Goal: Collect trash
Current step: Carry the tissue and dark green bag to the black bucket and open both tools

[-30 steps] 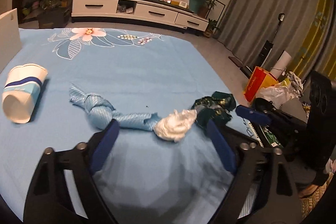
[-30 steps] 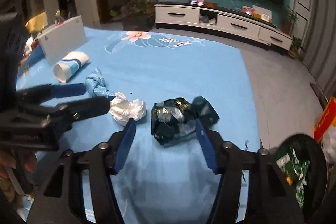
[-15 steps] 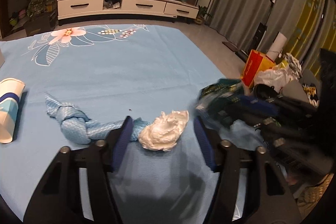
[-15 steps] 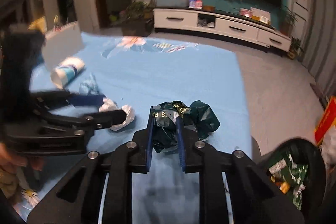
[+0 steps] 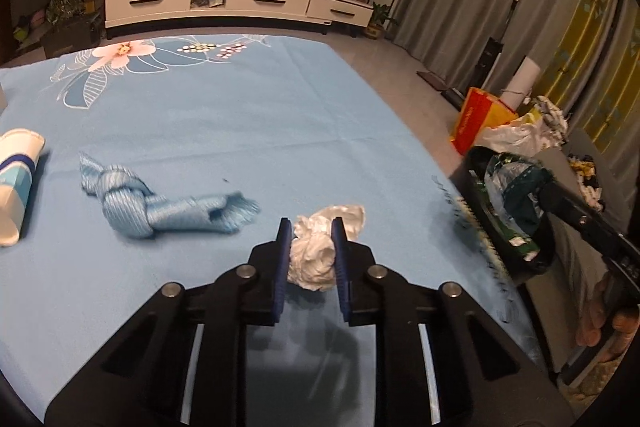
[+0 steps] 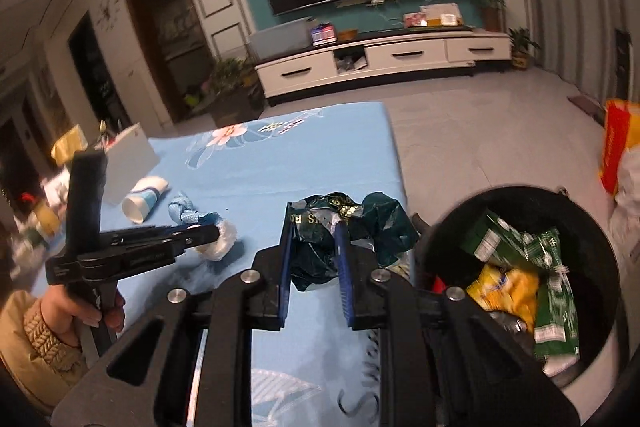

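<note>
A white crumpled tissue [image 5: 310, 259] lies on the blue tablecloth [image 5: 240, 115]. My left gripper [image 5: 311, 227] is closing on it, with both blue pads against its sides. My right gripper [image 6: 313, 223] is shut on a dark green crumpled wrapper [image 6: 380, 223] and holds it up at the table's right edge, beside a black trash bin [image 6: 600, 239] with packets inside. In the left wrist view the wrapper [image 5: 508, 179] hangs over that bin [image 5: 532, 259]. A paper cup [image 5: 16, 183] lies on its side at the left, and a knotted blue cloth [image 5: 132, 203] lies near the tissue.
A white card [image 6: 128, 163] stands at the table's far left corner. A red and yellow bag [image 5: 480, 115] and a white plastic bag [image 5: 516, 135] sit on the floor beyond the bin. A TV cabinet [image 5: 240, 3] lines the far wall.
The left jaws have come together around the white tissue. The right jaws shut on the green wrapper and carried it up and to the right, from the tabletop to the bin.
</note>
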Demonstrator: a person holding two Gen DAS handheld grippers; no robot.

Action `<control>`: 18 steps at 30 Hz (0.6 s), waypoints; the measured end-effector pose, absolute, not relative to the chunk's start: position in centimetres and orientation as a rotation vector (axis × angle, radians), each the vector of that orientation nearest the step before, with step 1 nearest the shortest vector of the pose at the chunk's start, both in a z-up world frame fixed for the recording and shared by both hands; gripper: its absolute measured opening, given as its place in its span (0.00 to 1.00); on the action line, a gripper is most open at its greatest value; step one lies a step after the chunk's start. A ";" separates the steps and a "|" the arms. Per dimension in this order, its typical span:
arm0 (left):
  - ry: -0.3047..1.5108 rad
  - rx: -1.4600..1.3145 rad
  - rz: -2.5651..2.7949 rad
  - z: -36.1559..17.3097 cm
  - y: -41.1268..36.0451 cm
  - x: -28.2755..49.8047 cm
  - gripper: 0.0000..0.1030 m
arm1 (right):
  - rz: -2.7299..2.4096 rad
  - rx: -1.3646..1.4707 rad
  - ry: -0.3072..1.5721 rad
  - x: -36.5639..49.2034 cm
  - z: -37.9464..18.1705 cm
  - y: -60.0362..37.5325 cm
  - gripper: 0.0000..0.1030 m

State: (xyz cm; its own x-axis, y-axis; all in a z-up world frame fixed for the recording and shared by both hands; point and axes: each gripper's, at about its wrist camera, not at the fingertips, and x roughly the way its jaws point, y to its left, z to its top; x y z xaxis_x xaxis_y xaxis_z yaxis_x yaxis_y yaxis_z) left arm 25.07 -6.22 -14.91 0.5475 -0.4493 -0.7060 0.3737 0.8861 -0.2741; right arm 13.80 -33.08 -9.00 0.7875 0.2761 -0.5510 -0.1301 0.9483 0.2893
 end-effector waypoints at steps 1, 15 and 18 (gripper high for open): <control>0.864 -0.112 -0.502 -14.6 -6.4 24.4 0.21 | 0.207 0.258 0.624 13.2 -8.9 -33.9 0.20; 0.833 -0.101 -0.737 -9.8 -16.6 21.2 0.21 | 0.011 0.497 0.570 8.2 -10.1 -45.0 0.20; 0.835 -0.086 -0.774 -9.6 -19.6 21.4 0.21 | 0.026 0.550 0.583 8.4 -11.3 -45.5 0.20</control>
State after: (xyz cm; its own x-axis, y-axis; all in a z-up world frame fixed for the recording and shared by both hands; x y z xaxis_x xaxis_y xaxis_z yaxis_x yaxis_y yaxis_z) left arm 21.38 -19.56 -9.58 0.4192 -0.6487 -0.6352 0.5847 0.7281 -0.3578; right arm 8.43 -45.51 -11.33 0.8384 0.1756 -0.5160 0.1283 0.8565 0.5000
